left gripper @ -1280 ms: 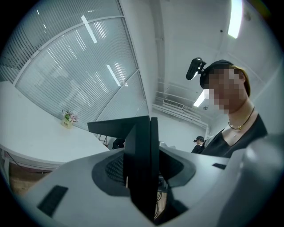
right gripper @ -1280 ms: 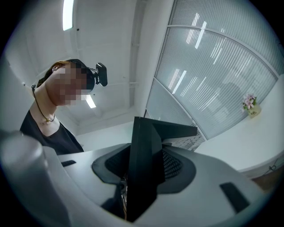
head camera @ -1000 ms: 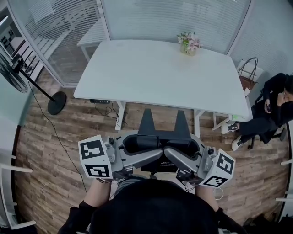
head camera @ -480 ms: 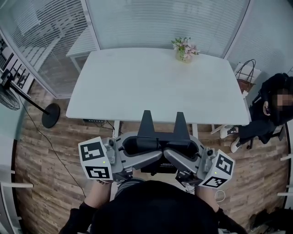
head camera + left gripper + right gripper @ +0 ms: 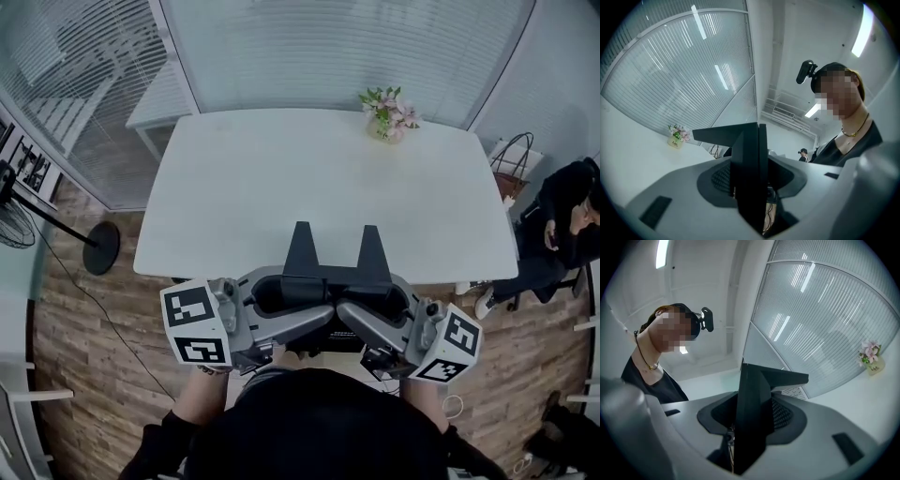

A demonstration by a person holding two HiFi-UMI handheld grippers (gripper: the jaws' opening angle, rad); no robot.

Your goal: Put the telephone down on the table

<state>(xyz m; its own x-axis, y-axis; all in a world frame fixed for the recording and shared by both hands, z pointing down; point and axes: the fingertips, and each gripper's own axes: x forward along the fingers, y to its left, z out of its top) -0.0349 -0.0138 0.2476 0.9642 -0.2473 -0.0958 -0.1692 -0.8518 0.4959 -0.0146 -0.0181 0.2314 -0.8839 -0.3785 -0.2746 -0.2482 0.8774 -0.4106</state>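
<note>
Glass walls with blinds close off the back of the room, and a wood floor [image 5: 94, 375] runs under everything. At the far left a standing fan [image 5: 13, 223] pokes into sight. The white worktop [image 5: 281, 187] fills the middle, bare but for a small vase of flowers [image 5: 388, 114] near its far right corner.

Just short of the worktop's near edge, the person holds the black telephone [image 5: 328, 279] at chest height, between the two tools. The left gripper [image 5: 286, 305] has its jaws pinching the phone's left end. The right gripper [image 5: 380, 307] has its jaws clamped on the other end the same way. Further right a brown bag [image 5: 511, 173] stands on the floor, and someone in dark clothes [image 5: 562, 220] sits beside it.

From where I stand, the worry is the edge. The phone hangs at the rim, not yet fully over the worktop, so letting go here would drop it to the floor. It is also a two-sided pinch. If one hand runs ahead, or one side eases off first, the phone could twist free. The flowers are well apart and look safe.
</note>
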